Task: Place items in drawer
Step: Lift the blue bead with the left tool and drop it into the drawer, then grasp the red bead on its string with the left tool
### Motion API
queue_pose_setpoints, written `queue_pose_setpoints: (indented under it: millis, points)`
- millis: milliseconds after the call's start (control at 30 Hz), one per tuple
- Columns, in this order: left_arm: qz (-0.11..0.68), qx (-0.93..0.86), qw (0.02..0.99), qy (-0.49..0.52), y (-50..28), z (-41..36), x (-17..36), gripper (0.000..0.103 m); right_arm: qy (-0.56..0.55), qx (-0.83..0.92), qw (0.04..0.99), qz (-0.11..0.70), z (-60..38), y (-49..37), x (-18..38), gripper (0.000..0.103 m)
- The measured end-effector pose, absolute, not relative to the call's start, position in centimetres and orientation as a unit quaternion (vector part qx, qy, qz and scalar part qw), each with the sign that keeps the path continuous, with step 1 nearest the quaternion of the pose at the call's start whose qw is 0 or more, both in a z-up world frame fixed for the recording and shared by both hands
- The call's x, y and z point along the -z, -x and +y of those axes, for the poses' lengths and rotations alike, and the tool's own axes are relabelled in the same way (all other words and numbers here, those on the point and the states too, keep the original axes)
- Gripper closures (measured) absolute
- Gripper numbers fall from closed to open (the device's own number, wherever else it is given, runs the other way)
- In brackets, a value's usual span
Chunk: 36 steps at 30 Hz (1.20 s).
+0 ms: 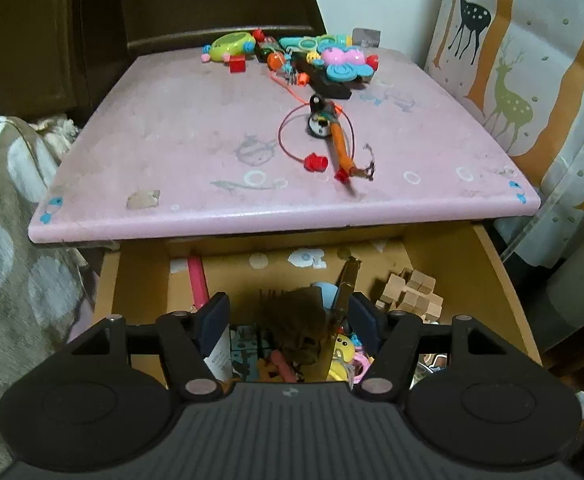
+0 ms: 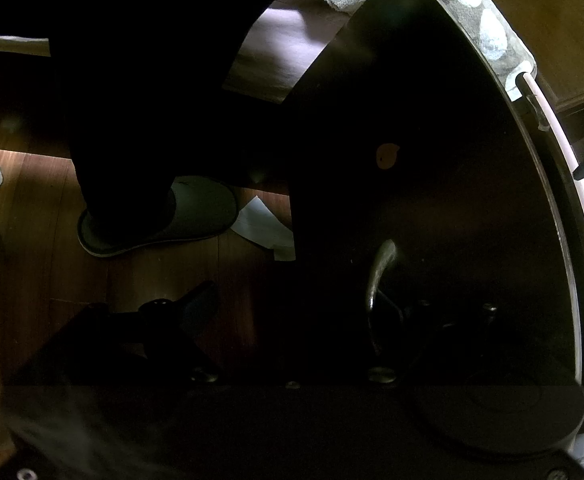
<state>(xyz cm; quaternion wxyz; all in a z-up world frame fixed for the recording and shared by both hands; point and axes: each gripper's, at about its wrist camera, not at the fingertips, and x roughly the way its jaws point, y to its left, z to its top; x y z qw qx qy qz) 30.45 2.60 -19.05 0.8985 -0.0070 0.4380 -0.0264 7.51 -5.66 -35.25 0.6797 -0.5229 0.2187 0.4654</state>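
Observation:
The pink table top (image 1: pixel 163 140) carries a pile of colourful toys (image 1: pixel 292 54) at its far edge and a small penguin toy with an orange stick and red cord (image 1: pixel 328 128) nearer the front. Below it the wooden drawer (image 1: pixel 444 256) stands open, full of items: wooden blocks (image 1: pixel 412 292), a brown furry thing (image 1: pixel 292 312), a yellow toy (image 1: pixel 342 354). My left gripper (image 1: pixel 287 312) is open above the drawer, nothing between its fingers. My right gripper (image 2: pixel 292 304) is open, low in the dark by the drawer's metal handle (image 2: pixel 378 272) on the dark drawer front (image 2: pixel 432 160).
A spotted blanket (image 1: pixel 7 220) lies left of the table and a deer-print curtain (image 1: pixel 532 60) hangs on the right. In the right wrist view a slippered foot (image 2: pixel 163 216) stands on the wooden floor (image 2: pixel 31 220) with paper scraps (image 2: pixel 263 224) beside it.

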Motion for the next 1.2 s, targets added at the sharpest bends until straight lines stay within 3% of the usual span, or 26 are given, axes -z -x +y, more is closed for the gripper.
queue_pose_setpoints:
  millis: [400, 867, 967, 1067, 1200]
  points:
    - [0.376, 0.048, 0.925, 0.027, -31.8, 1.8, 14.4, 0.038, 0.524, -0.465, 0.680, 0.218, -5.7, -7.3, 35.2, 0.021]
    - [0.349, 0.084, 0.934, 0.005, -40.2, -0.4, 15.2, 0.039, 0.525, -0.466, 0.679, 0.215, -5.7, -7.3, 35.3, 0.020]
    - [0.353, 0.117, 0.928, -0.007, -40.9, -2.3, 15.3, 0.042, 0.527, -0.469, 0.676, 0.212, -5.8, -7.5, 35.3, 0.020]
    - [0.383, 0.126, 0.914, -0.043, -41.8, -4.5, 16.1, 0.062, 0.531, -0.472, 0.672, 0.209, -5.3, -7.5, 35.2, 0.020]
    - [0.407, 0.101, 0.904, -0.078, -42.5, -5.8, 17.0, 0.068, 0.530, -0.473, 0.672, 0.209, -5.0, -7.4, 35.1, 0.020]
